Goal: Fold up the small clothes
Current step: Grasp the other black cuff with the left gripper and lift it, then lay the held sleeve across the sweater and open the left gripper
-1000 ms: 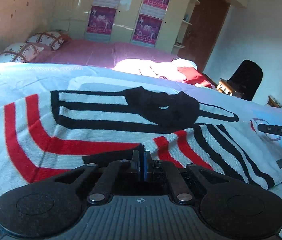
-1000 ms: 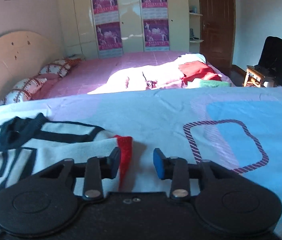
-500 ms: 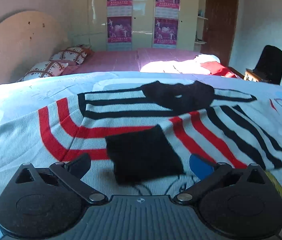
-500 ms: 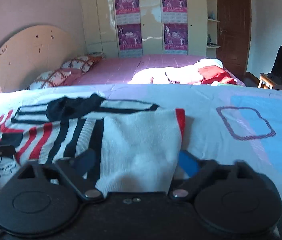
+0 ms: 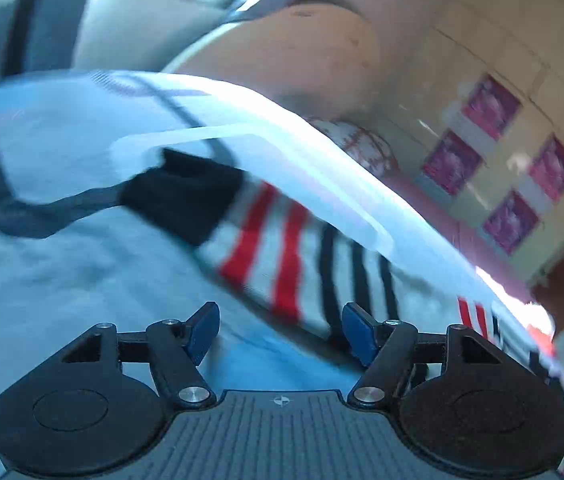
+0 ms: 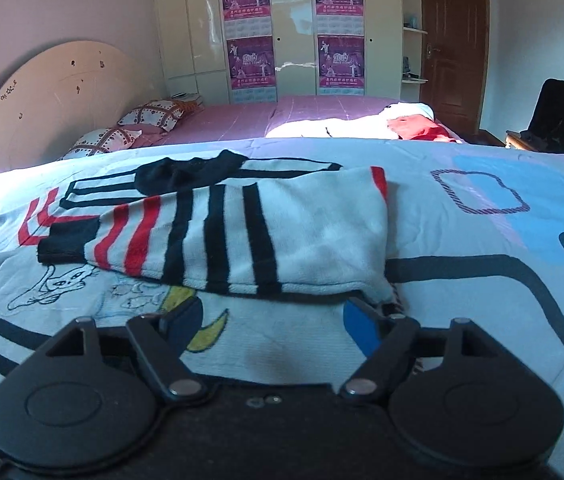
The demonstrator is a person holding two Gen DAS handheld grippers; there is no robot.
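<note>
Both sleeves are lying folded across the striped sweater [image 6: 242, 236] at the bed's [image 6: 482, 280] middle; left gripper [image 5: 280, 330] and right gripper [image 6: 272, 330] are hanging spread, risking snagging and undoing folds

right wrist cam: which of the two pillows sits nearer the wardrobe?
The upper pillow, right of the other, beside the wardrobe. The other pillow lies lower left, by the headboard.
</note>
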